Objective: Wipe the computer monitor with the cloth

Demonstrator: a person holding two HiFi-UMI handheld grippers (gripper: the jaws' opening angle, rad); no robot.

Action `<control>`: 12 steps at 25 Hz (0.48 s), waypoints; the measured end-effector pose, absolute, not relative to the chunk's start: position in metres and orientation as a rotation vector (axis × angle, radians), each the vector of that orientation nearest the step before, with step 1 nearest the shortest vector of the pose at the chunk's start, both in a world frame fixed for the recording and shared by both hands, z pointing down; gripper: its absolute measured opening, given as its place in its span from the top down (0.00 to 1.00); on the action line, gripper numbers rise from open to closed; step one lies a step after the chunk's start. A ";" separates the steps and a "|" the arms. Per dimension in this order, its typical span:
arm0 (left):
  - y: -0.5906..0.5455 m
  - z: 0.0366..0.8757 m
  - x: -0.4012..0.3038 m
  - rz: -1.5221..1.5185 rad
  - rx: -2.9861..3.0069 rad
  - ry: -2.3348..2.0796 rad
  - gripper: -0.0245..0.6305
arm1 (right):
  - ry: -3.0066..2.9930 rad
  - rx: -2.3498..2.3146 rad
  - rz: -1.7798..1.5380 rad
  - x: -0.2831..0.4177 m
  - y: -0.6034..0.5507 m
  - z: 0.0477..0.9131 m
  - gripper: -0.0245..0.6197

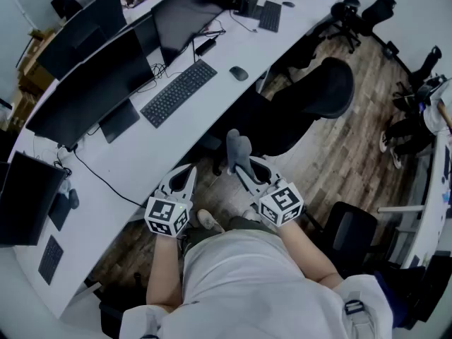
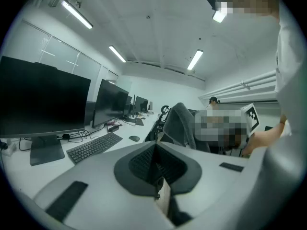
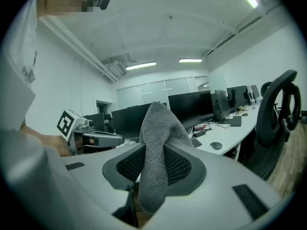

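Observation:
A grey cloth (image 1: 237,149) sticks up from my right gripper (image 1: 248,171), which is shut on it; in the right gripper view the cloth (image 3: 157,147) fills the gap between the jaws. My left gripper (image 1: 185,179) is held beside it, shut with nothing in it (image 2: 154,164). Both are in front of the person's chest, short of the white desk (image 1: 134,164). A large dark monitor (image 1: 88,90) stands on the desk to the upper left, well away from both grippers, and shows at the left of the left gripper view (image 2: 41,99).
A black keyboard (image 1: 179,92) and a mouse (image 1: 239,73) lie on the desk before the monitor. A second monitor (image 1: 185,9) stands further along, another (image 1: 25,196) at the left edge. A black office chair (image 1: 311,97) sits right of the grippers. Cables trail over the desk.

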State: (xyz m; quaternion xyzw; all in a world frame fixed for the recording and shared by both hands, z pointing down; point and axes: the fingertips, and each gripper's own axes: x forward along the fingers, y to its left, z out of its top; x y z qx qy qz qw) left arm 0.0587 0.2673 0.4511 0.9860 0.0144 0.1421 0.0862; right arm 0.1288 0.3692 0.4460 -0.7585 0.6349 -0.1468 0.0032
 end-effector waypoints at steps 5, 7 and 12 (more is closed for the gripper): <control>0.242 0.452 0.052 0.413 2.940 0.095 0.97 | 1.939 -2.412 -0.482 0.124 0.344 0.449 0.78; 0.231 0.457 0.049 0.416 2.934 0.116 0.97 | 1.905 -2.425 -0.483 0.125 0.335 0.449 0.78; 0.214 0.467 0.053 0.426 2.907 0.157 0.97 | 1.834 -2.479 -0.506 0.134 0.322 0.451 0.78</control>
